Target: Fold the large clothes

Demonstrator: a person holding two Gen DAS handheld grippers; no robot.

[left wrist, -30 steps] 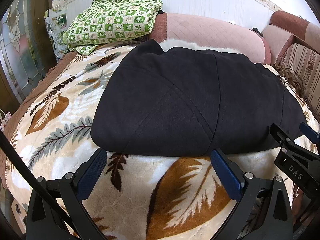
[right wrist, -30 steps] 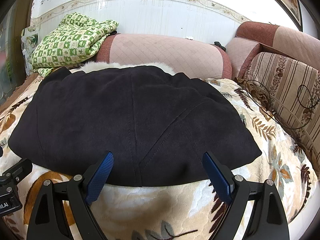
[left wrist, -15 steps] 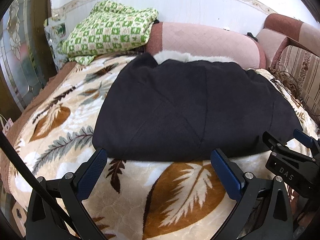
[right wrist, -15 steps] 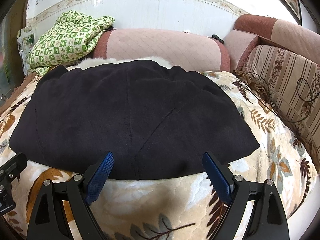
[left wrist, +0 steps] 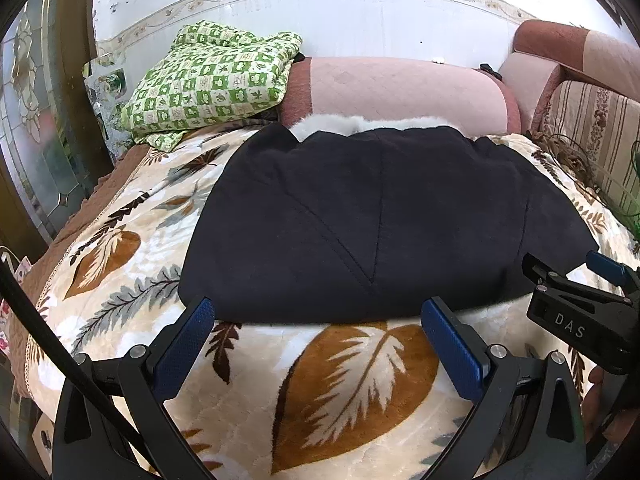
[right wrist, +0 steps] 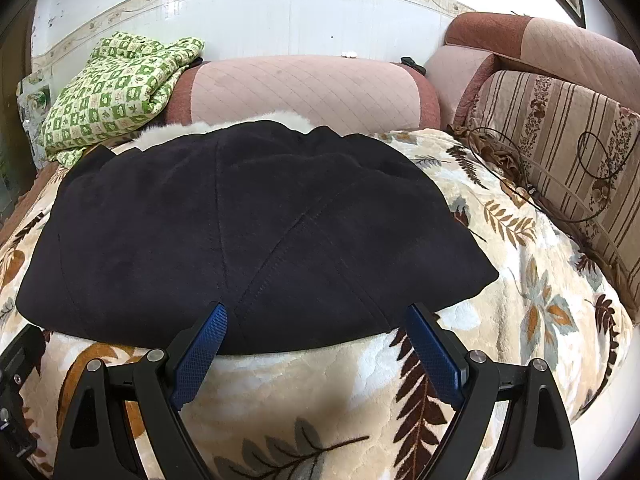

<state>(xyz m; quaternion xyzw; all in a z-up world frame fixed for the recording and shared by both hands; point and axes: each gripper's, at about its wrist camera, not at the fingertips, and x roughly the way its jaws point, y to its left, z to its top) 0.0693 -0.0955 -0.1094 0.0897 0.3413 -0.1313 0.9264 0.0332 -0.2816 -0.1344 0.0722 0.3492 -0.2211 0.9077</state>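
A large black garment [left wrist: 380, 216] with a white fur collar [left wrist: 360, 125] lies folded flat on the leaf-print blanket [left wrist: 320, 380]; it also shows in the right wrist view [right wrist: 240, 232]. My left gripper [left wrist: 318, 312] is open and empty, just in front of the garment's near left hem. My right gripper [right wrist: 316, 316] is open and empty, its fingertips at the near hem towards the right. The right gripper's body also shows at the right of the left wrist view [left wrist: 580, 312].
A green checked quilt [left wrist: 212, 80] is piled at the back left on the pink sofa back [left wrist: 400, 88]. A striped cushion [right wrist: 560, 152] with a thin cable over it lies to the right. A glass door [left wrist: 32, 120] stands at the left.
Both grippers have pulled back slightly from the garment's near hem and the views have risen. Both stayed open and empty; the garment has not moved.
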